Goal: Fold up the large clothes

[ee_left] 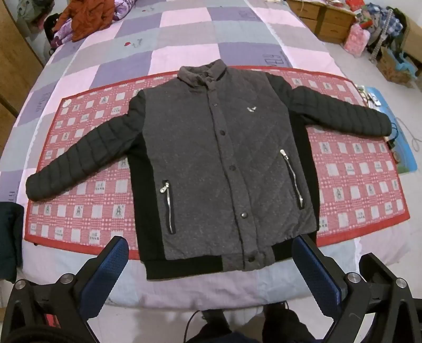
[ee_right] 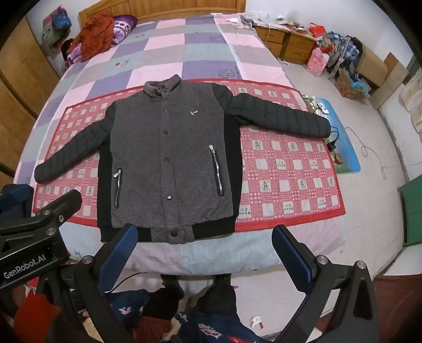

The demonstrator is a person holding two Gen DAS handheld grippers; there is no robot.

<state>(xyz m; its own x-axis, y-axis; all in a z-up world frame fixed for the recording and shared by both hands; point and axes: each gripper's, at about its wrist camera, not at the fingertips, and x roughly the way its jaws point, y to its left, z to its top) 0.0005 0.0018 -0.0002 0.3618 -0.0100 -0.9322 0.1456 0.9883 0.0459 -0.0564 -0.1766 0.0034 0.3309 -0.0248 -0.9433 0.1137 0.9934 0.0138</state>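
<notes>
A grey quilted jacket (ee_left: 211, 158) (ee_right: 168, 161) with black padded sleeves lies flat and buttoned, front up, on a red checked mat (ee_left: 356, 184) (ee_right: 287, 174) across the bed. Both sleeves spread out to the sides; the collar points away from me. My left gripper (ee_left: 211, 261) hangs open above the jacket's black hem, nothing between its blue pads (ee_left: 113, 263). My right gripper (ee_right: 204, 245) is also open, held above the hem and the bed's near edge. Part of the left gripper's body (ee_right: 39, 227) shows at the left of the right wrist view.
The bed carries a pink, purple and grey checked quilt (ee_left: 184, 44) (ee_right: 184, 47). An orange garment (ee_left: 84, 18) (ee_right: 96, 34) is piled near the headboard. Wooden drawers (ee_right: 284, 43) and cluttered bags stand at right. A blue floor mat (ee_right: 340, 142) and cables lie beside the bed. A person's legs (ee_right: 200, 303) stand at the bed's foot.
</notes>
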